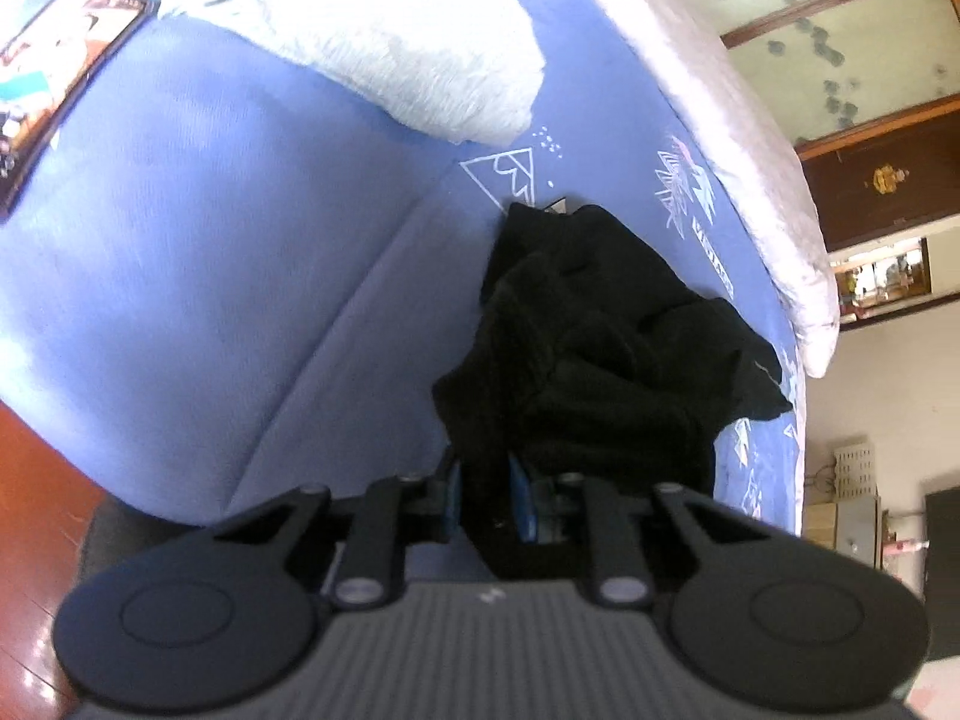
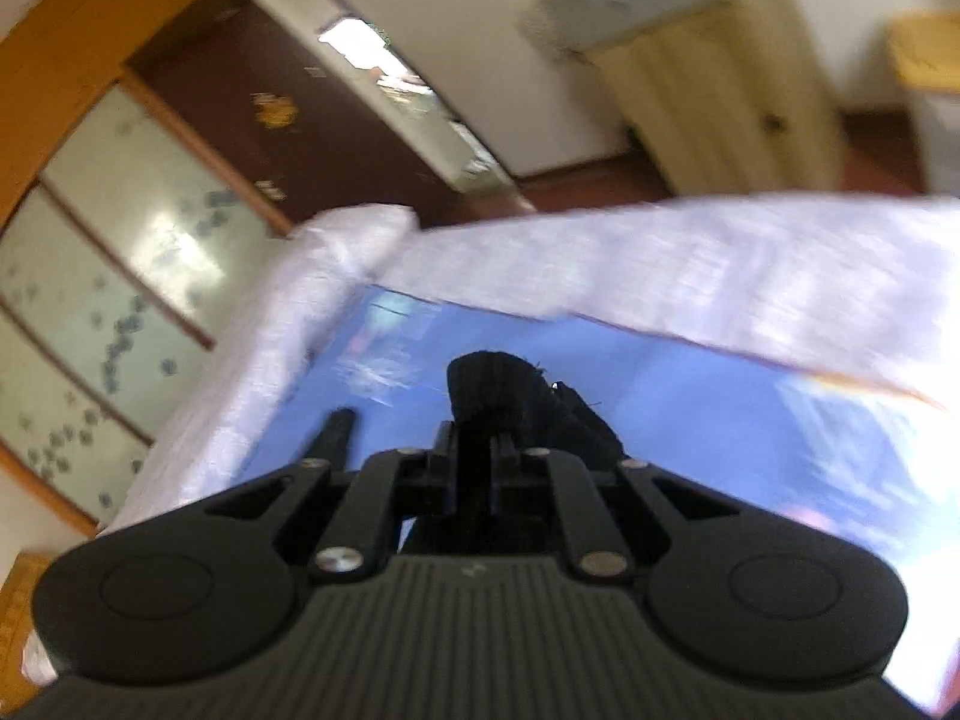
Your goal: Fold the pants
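Observation:
The black pants (image 1: 600, 348) lie bunched in a heap on the blue printed bedsheet (image 1: 240, 240). My left gripper (image 1: 487, 480) is shut on the near edge of the pants; black cloth fills the gap between its blue pads (image 1: 523, 501). In the right wrist view, my right gripper (image 2: 480, 450) is shut on another part of the pants (image 2: 510, 390), which bulges up past the fingers above the sheet (image 2: 690, 420). That view is motion-blurred.
A white fluffy pillow (image 1: 372, 30) lies on the bed beyond the pants. A phone or tablet (image 1: 60, 78) rests at the far left. A pale quilt (image 1: 750, 138) lines the bed's far side, also in the right wrist view (image 2: 660, 264). Wardrobe doors (image 2: 120, 252) stand behind.

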